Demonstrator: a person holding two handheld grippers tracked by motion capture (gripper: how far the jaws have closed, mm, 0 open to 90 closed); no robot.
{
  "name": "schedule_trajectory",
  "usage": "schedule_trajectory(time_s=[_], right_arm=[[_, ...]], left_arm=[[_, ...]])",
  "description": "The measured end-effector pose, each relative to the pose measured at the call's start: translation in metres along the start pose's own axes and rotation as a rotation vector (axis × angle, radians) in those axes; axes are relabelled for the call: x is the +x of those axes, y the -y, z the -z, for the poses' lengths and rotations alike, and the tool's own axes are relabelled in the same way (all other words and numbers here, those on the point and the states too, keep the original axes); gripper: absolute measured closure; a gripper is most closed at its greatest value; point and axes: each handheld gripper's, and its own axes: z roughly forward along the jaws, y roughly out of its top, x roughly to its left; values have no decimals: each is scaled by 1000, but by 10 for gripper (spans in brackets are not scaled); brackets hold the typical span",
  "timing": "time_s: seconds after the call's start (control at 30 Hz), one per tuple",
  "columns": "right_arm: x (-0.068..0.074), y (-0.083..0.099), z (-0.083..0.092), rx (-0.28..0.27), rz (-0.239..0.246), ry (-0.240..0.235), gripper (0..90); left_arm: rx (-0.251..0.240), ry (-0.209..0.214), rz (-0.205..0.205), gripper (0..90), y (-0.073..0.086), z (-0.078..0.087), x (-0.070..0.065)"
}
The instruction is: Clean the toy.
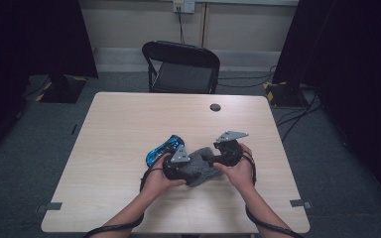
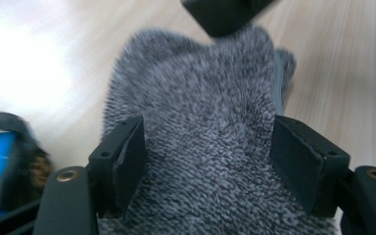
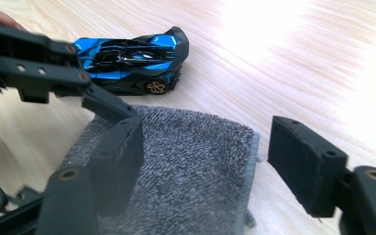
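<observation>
Both of your grippers stand wide with nothing clamped: the left gripper [image 2: 208, 161] has its pads spread to either side of the grey cloth [image 2: 200, 122], which lies between them without being pinched, and the right gripper [image 3: 205, 161] has its pads parted over the cloth's far corner, one pad above the fabric and the other out over bare table [image 3: 298, 73]. The main risk, as I judge it, is closing on too little or too much: if you shut the right gripper where it is, it may catch just the thin hem and let it slip out when you lift, while the left, sitting deep in the bunched pile, could grab several layers at once and drag the whole bundle instead of one edge. The blue toy car [image 3: 137, 63] sits just beside the cloth on its far-left side in the high view, so a sweep or tug that way could nudge it or send it rolling. Your two grippers are also very close together over the cloth, and could knock each other. The cloth itself is a fluffy, speckled grey towel-like piece with a stitched edge, lying rumpled on the table near your edge, centre.
</observation>
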Motion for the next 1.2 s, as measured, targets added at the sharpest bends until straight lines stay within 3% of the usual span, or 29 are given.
schedule_trajectory(time_s=[0.17, 0.3, 0.4, 0.43, 0.53, 0.67, 0.9, 1.2], right_arm=[[-5, -1, -1, -25, -12, -11, 220], [-7, -3, -4, -32, -21, -28, 192], [-8, -6, -7, -45, -42, -48, 186], [-8, -6, -7, -45, -42, -48, 186], [-7, -11, -10, -42, -34, -60, 185], [-5, -19, -17, -33, -17, -88, 184], [10, -36, -40, -16, 21, -134, 191], [38, -50, -79, 26, 100, -186, 194]], left_arm=[[2, 3, -21, 410, 6, -2, -1], [38, 21, -36, 654, 2, 1, -6], [41, 21, 14, 740, 2, 4, -8], [41, 21, 14, 753, 2, 4, -8], [45, 39, 46, 757, 3, 14, -8], [52, 52, 70, 756, 13, 40, -4], [43, 14, 153, 757, 40, 92, 9], [17, -38, 208, 757, 65, 132, 15]])
